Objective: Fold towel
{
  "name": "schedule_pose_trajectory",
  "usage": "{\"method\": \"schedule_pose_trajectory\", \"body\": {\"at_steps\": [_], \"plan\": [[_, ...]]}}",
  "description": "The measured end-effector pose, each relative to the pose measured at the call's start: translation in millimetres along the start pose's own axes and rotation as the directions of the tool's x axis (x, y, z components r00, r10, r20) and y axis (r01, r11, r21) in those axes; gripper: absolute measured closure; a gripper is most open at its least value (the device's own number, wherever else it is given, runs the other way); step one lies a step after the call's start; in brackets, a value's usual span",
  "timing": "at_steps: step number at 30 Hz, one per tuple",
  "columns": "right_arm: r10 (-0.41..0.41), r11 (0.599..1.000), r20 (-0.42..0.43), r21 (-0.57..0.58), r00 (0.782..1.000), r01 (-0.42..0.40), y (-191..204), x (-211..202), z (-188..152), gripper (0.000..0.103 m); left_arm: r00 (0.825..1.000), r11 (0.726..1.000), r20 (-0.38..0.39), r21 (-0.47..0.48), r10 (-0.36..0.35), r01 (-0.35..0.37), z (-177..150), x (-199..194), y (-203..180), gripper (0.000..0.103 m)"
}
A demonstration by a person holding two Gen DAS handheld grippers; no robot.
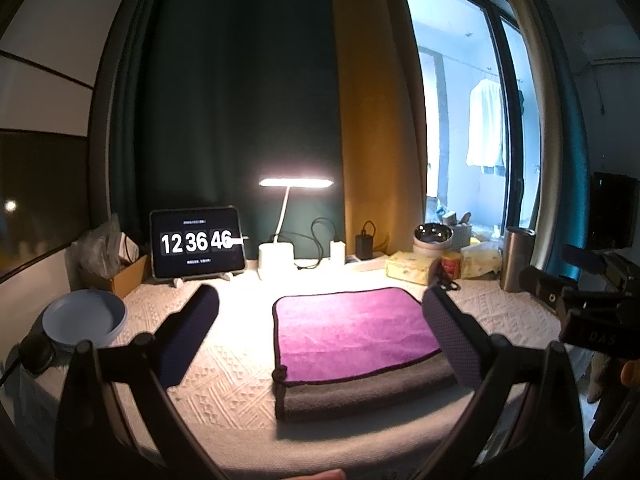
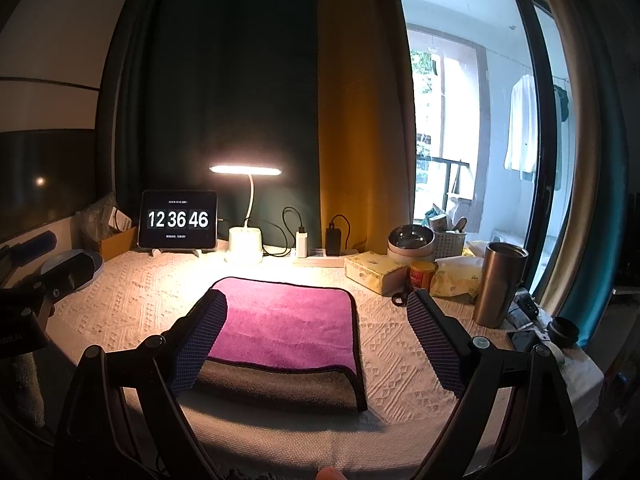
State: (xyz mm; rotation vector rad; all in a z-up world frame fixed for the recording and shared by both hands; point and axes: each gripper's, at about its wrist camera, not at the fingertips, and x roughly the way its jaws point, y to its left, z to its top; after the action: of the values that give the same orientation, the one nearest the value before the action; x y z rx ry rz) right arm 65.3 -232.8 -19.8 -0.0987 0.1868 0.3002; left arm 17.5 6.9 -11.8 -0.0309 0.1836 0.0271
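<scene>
Left wrist view: the left tool [image 1: 320, 332] hangs above the near part of the desk [image 1: 224, 368] with its two padded fingers spread wide and nothing between them. The towel [image 1: 352, 332] lies folded flat on the cream patterned cloth, purple side up, with a grey layer showing along its near edge and a dark trim around it. In this view the towel sits toward the right finger [image 1: 452, 340], which overlaps its right edge in the picture; whether they touch cannot be told. The right tool [image 1: 576, 304] shows at the far right, off the towel, too partly seen here to judge.

In the right wrist view the right tool [image 2: 316, 332] is likewise spread wide and empty, its left finger [image 2: 200, 340] over the towel's [image 2: 288, 328] left edge in the picture and its right finger over bare cloth. The left tool's dark body [image 2: 60, 280] shows at the left edge.

Behind the towel a lit lamp [image 2: 245, 216] stands on its white base, a tablet clock [image 2: 178, 220] left of it reading 12 36 46. To the right are a tissue box [image 2: 374, 272], a steel bowl [image 2: 410, 238] and a steel tumbler [image 2: 498, 284]. A stack of pale plates [image 1: 84, 320] sits at the desk's left
</scene>
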Motion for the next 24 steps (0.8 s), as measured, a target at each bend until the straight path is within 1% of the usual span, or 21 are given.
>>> {"method": "schedule_pose_trajectory", "body": {"at_steps": [7,13,19,24], "plan": [[0.012,1.000,-0.039,0.012,0.999,-0.012,-4,14,-7,0.009,0.999,1.000,-0.049,0.007,0.002,-0.001,-5,17,-3,0.001],[0.023,0.999,-0.078,0.031,0.997,-0.020,-11,30,-14,0.009,0.994,1.000,-0.110,0.005,0.027,-0.027,-12,37,0,0.001],[0.035,0.998,-0.117,0.051,0.993,-0.029,-16,45,-21,0.009,0.983,1.000,-0.180,0.005,0.027,-0.027,-21,58,1,0.001],[0.051,0.997,-0.156,0.066,0.986,-0.041,-22,60,-27,0.010,0.968,1.000,-0.249,0.006,0.028,-0.028,-31,79,1,0.002]]}}
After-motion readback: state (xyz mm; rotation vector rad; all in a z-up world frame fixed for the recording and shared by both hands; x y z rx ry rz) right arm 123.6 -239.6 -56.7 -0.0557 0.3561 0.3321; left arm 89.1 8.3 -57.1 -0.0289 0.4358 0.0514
